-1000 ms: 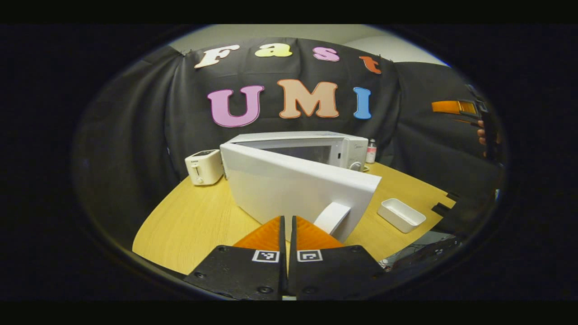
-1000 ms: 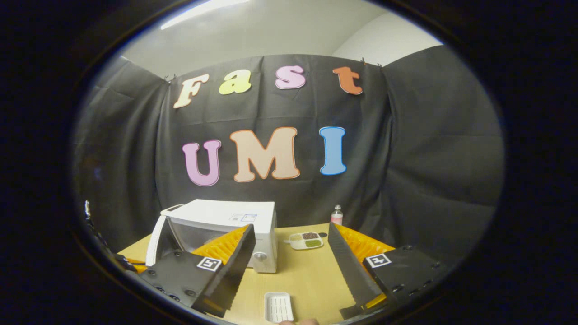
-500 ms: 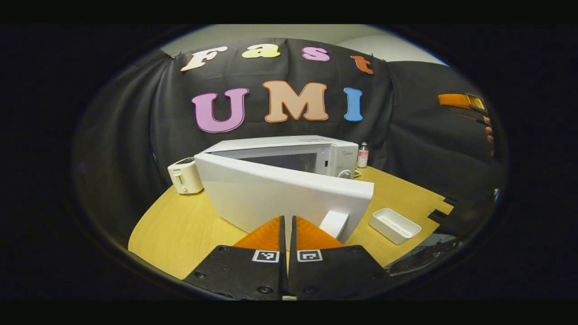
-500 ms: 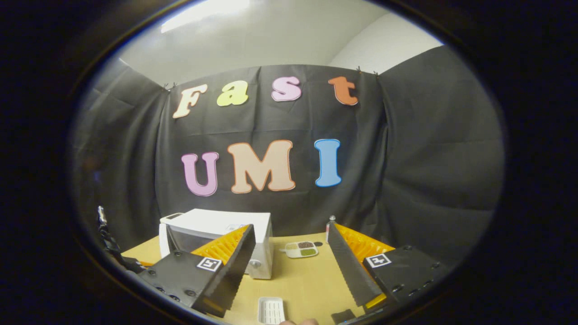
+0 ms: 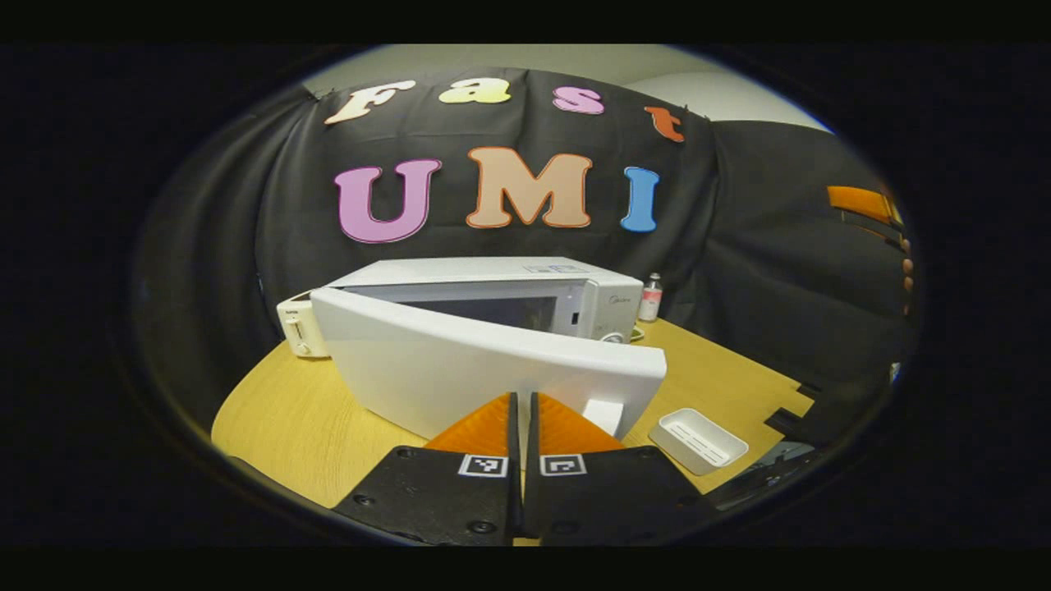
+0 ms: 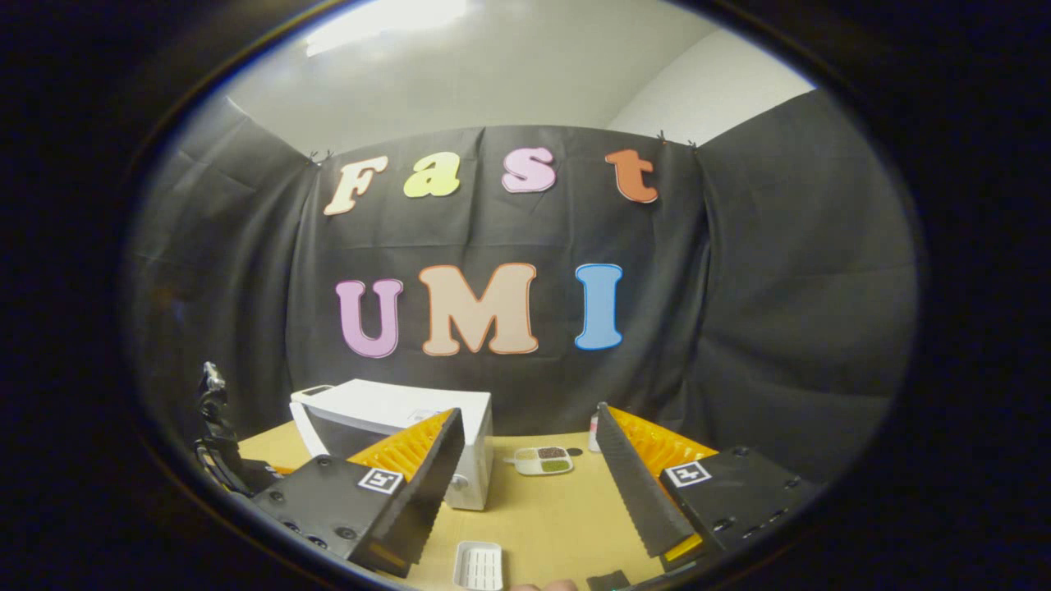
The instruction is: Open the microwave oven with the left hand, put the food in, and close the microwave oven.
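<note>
Standing behind the door's left end a toaster (image 5: 297,327), white microwave oven (image 5: 525,295) mid-table with door (image 5: 484,373) swung partly open, left gripper (image 5: 523,410) pressed closed with nothing between its fingers beside the door handle (image 5: 603,414), right gripper (image 6: 525,460) spread wide and empty, food tray (image 6: 542,460) on the table (image 6: 558,517) right of the oven, small white tray (image 5: 698,440).

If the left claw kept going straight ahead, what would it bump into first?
Most likely the microwave door. The left claw, fingers together, points right at the door's white face near its handle, with nothing between them. How close it already is can't be judged.
</note>
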Available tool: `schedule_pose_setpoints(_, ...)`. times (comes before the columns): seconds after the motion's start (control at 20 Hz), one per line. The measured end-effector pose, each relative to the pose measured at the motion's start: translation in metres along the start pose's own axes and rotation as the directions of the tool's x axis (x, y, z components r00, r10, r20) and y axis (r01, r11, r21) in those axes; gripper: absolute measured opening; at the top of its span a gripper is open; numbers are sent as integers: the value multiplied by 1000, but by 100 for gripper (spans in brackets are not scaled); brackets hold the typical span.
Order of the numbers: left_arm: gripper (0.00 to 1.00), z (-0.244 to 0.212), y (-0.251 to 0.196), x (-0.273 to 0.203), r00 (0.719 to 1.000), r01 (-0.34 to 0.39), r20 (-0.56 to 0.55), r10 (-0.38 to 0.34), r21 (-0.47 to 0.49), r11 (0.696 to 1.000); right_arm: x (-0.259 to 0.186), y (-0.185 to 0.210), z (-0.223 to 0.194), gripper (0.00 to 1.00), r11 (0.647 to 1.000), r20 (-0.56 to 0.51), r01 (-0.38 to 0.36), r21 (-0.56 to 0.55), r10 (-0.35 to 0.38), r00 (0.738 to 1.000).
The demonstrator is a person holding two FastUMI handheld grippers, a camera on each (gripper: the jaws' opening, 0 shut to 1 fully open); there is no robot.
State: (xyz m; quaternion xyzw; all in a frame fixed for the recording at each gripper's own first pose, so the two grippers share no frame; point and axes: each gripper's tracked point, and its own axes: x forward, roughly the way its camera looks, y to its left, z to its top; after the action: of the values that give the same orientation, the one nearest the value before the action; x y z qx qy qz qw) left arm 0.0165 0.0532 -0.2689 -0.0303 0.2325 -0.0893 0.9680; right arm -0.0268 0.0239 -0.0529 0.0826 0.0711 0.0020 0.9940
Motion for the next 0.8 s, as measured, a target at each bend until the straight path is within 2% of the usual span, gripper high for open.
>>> schedule_pose_setpoints(0.1, 2, 4, 0, 9, 1000, -2, 2, 2, 16, 1000, 0, 0, -3, 99, 1000, -6, -5, -6, 4, 1000)
schedule_pose_setpoints(0.2, 0, 7, -3, 19, 1000, 5, 3, -5, 23, 1000, 1, -2, -4, 99, 1000, -7, -3, -15, 3, 1000)
schedule_pose_setpoints(0.25, 0, 10, -4, 25, 1000, 9, 2, -9, 25, 1000, 1, -4, -5, 92, 1000, -8, 1, -23, -1, 1000)
schedule_pose_setpoints(0.5, 0, 13, -12, 48, 1000, 30, 3, -30, 34, 999, 4, -14, -12, 92, 998, -21, 20, -56, -21, 1000)
schedule_pose_setpoints(0.75, 0, 16, -21, 66, 999, 41, 4, -41, 83, 996, 11, -23, -14, 96, 998, -30, 22, -50, -24, 999)
schedule_pose_setpoints(0.8, 0, 17, -21, 70, 999, 40, 7, -41, 91, 995, 12, -25, -13, 100, 998, -27, 25, -49, -26, 999)
